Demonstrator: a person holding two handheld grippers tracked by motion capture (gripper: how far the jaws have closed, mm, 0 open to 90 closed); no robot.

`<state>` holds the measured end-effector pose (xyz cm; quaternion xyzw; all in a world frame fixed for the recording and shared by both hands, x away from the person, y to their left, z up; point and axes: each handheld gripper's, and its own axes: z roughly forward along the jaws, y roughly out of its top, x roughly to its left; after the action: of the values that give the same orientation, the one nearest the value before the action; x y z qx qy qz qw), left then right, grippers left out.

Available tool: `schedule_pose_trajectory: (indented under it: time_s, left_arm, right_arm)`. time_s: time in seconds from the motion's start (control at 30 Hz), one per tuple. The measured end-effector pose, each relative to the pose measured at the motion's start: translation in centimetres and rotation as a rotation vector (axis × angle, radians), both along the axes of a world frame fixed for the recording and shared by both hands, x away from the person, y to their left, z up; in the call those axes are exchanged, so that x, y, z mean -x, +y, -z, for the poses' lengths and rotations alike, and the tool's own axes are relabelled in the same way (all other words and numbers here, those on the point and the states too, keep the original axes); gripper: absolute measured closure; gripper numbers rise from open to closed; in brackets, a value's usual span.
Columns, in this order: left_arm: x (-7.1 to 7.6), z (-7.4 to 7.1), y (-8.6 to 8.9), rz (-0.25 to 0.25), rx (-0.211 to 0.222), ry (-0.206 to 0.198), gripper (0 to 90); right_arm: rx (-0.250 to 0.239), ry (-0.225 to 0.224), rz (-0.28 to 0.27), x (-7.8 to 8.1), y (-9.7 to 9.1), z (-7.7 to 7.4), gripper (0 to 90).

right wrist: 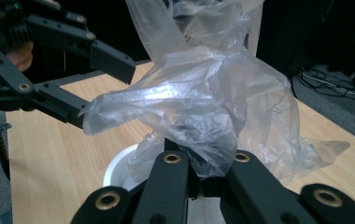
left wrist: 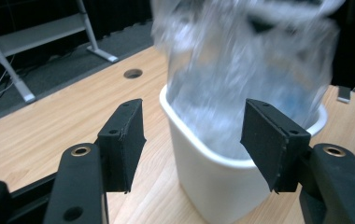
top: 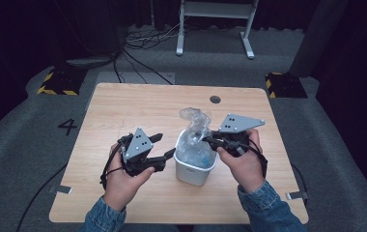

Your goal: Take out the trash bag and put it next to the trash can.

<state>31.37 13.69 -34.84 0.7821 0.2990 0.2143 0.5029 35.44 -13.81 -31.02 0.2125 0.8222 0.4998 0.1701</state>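
Seen from above, left gripper (top: 164, 146) spread beside the small white plastic bin (top: 194, 170) on the pale wooden table (top: 119, 111), gripping nothing; right gripper (top: 208, 138) pinching the crumpled clear plastic bag (top: 194, 130) in the bin; close up, folds bunched between pressed-together jaws.

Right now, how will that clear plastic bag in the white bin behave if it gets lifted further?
The plastic bag looks thin and crumpled, so probably floppy and light. Bunched in the right tongs, it may stretch or slip. The small white bin could lift or tip with it.
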Motion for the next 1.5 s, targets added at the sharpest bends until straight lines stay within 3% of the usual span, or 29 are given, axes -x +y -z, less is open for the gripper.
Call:
schedule_pose_trajectory:
  time_s: [0.37, 0.57, 0.83, 0.93, 1.07, 1.2, 1.27, 1.5]
  left_arm:
    - [0.1, 1.0, 2.1, -0.049, -0.04, 0.001, 38.0]
    - [0.2, 2.1, 3.3, -0.054, -0.075, 0.022, 37.9]
    - [0.2, 3.1, 5.3, -0.079, -0.101, 0.043, 34.8]
    - [0.2, 3.4, 5.9, -0.09, -0.152, 0.053, 31.3]
    - [0.4, 4.1, 6.8, -0.078, -0.147, 0.062, 25.6]
    - [0.7, 4.6, 7.7, -0.094, -0.185, 0.086, 24.2]
    - [0.9, 4.9, 8.2, -0.103, -0.18, 0.088, 24.0]
    - [1.4, 6.3, 9.6, -0.144, -0.181, 0.114, 24.1]
  right_arm:
    - [-0.034, -0.066, 0.014, 0.2, -0.7, -3.2, 90.0]
    - [-0.046, -0.102, 0.03, 0.5, -1.5, -4.9, 90.0]
    - [-0.049, -0.149, 0.075, 0.9, -3.4, -7.3, 90.0]
    - [-0.043, -0.158, 0.093, 0.8, -4.1, -7.7, 90.0]
    - [-0.047, -0.166, 0.128, 0.6, -5.6, -8.4, 90.0]
    - [-0.045, -0.177, 0.17, 0.3, -7.3, -8.8, 90.0]
    - [-0.036, -0.176, 0.19, 0.1, -8.0, -8.6, 90.0]
    - [-0.003, -0.138, 0.257, -1.1, -10.3, -6.9, 89.9]
